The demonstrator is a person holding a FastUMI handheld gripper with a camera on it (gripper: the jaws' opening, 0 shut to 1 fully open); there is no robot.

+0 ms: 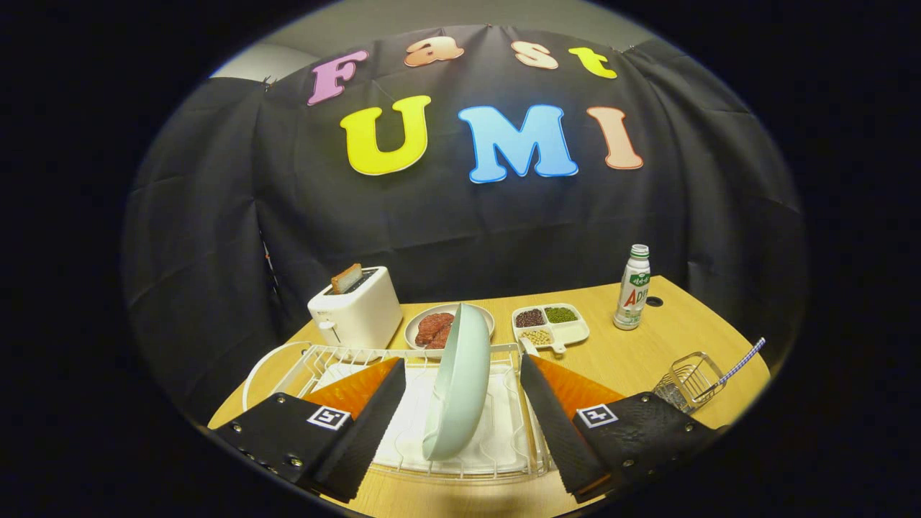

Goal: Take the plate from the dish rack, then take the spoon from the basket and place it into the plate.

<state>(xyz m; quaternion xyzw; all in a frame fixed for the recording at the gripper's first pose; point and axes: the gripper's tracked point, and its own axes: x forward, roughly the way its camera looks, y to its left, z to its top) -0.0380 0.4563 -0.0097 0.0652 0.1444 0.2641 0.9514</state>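
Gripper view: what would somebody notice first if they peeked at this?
The pale green plate stands on edge in the white dish rack, right between the open gripper jaws, which don't touch it. Beyond the rack sit a white toaster with toast sticking up and a plate of meat. A wire basket holds the spoon beside the rack.

Bright, even light from above falls on the bench (633, 352). Fisheye bending curves its far edge. Focus is sharp, shadows soft.
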